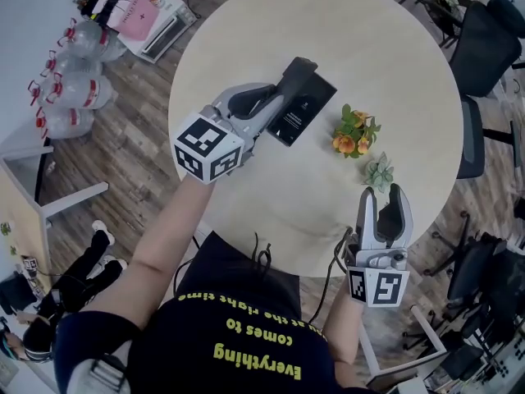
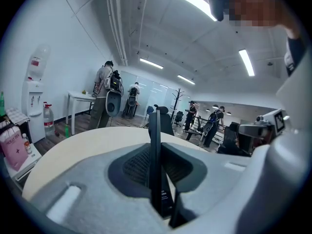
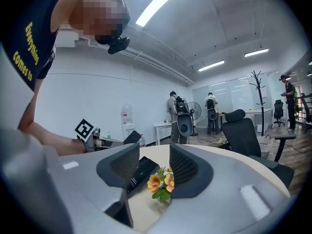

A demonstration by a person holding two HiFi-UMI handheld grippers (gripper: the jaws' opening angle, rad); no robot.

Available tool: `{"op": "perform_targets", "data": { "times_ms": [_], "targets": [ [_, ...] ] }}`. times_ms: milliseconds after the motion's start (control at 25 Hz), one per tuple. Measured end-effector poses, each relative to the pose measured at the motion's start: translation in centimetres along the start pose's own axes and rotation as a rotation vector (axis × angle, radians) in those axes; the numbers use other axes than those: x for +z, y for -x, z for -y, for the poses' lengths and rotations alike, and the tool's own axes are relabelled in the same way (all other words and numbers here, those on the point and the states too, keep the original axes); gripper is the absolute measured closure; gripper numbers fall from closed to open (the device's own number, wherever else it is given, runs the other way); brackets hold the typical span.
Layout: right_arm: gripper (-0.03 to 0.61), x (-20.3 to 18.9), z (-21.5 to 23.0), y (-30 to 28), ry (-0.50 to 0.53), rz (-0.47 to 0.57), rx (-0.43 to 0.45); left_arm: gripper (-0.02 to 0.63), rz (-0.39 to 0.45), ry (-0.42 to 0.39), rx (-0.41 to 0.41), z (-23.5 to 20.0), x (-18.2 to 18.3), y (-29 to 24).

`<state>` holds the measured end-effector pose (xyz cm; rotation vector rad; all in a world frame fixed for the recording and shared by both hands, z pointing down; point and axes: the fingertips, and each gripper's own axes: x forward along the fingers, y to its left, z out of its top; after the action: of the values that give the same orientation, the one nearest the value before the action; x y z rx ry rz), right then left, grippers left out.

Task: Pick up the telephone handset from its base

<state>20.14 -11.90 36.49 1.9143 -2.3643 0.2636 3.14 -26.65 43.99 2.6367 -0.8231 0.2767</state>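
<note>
My left gripper (image 1: 275, 101) is shut on the black telephone handset (image 1: 297, 74) and holds it above the table, over the left side of the flat black base (image 1: 308, 112). In the left gripper view the handset (image 2: 155, 130) stands edge-on, pinched between the two dark pads (image 2: 135, 165). Near the table's front edge my right gripper (image 1: 382, 195) stands open with nothing between its fingers. In the right gripper view the base (image 3: 140, 172) and the raised handset (image 3: 132, 137) lie beyond its spread jaws.
On the round beige table (image 1: 246, 31), orange flowers (image 1: 354, 134) and a small green succulent (image 1: 379, 171) stand right of the base. Water bottles (image 1: 74, 89) crowd the floor at left. Office chairs (image 1: 484, 48) stand at right. People stand at the room's far side.
</note>
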Motion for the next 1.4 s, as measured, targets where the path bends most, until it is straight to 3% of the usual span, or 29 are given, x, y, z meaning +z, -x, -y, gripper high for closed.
{"op": "perform_targets", "data": {
  "times_ms": [360, 840, 1040, 1400],
  "targets": [
    [0.476, 3.7, -0.8, 3.3, 0.049, 0.08, 0.001, 0.542, 0.09, -0.079, 0.047, 3.7, 3.5, 4.7],
    [0.565, 8.4, -2.9, 6.9, 0.087, 0.197, 0.068, 0.543, 0.239, -0.173, 0.146, 8.1, 7.8, 11.5],
    [0.566, 10.4, -3.1, 8.1, 0.102, 0.232, 0.085, 0.542, 0.318, -0.178, 0.176, 9.7, 9.6, 13.7],
    [0.567, 13.3, -4.7, 8.8, 0.152, 0.283, 0.095, 0.541, 0.398, -0.268, 0.245, 11.8, 11.4, 17.3]
  ]
}}
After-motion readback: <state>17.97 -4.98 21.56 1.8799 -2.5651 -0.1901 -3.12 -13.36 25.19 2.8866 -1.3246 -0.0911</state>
